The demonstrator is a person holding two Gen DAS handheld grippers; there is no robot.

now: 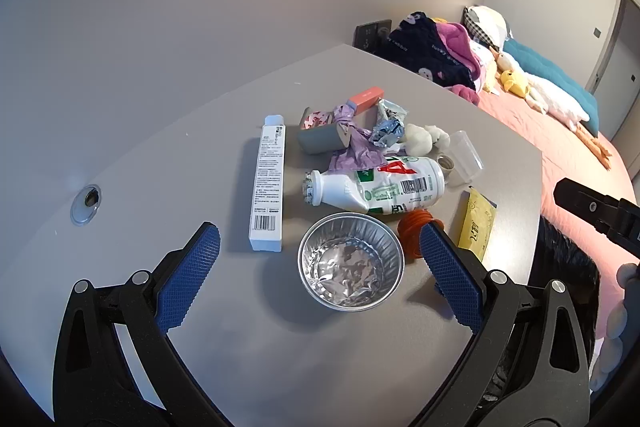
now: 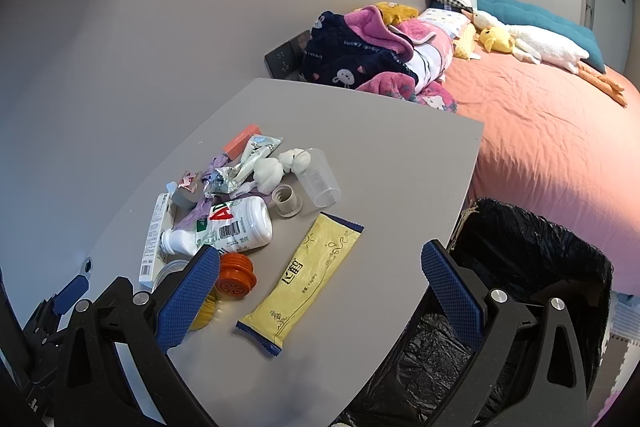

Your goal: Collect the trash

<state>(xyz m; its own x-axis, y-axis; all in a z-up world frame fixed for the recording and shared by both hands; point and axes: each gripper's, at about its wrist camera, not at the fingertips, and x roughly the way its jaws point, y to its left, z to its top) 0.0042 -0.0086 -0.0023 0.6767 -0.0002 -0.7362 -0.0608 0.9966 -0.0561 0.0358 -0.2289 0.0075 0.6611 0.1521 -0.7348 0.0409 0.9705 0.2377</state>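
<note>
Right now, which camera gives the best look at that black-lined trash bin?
The right wrist view: the trash bin shows its open black liner beside the table edge. The left wrist view catches only a dark sliver past the table's corner.

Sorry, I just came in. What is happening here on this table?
A person holding two claws is clearing trash from the grey table. Both claws are open and hold nothing. The left claw hovers over a foil cup; the right claw hovers over a yellow packet. A milk bottle, an orange cap and wrappers lie on the table, and the black-lined bin waits beside it.
</note>
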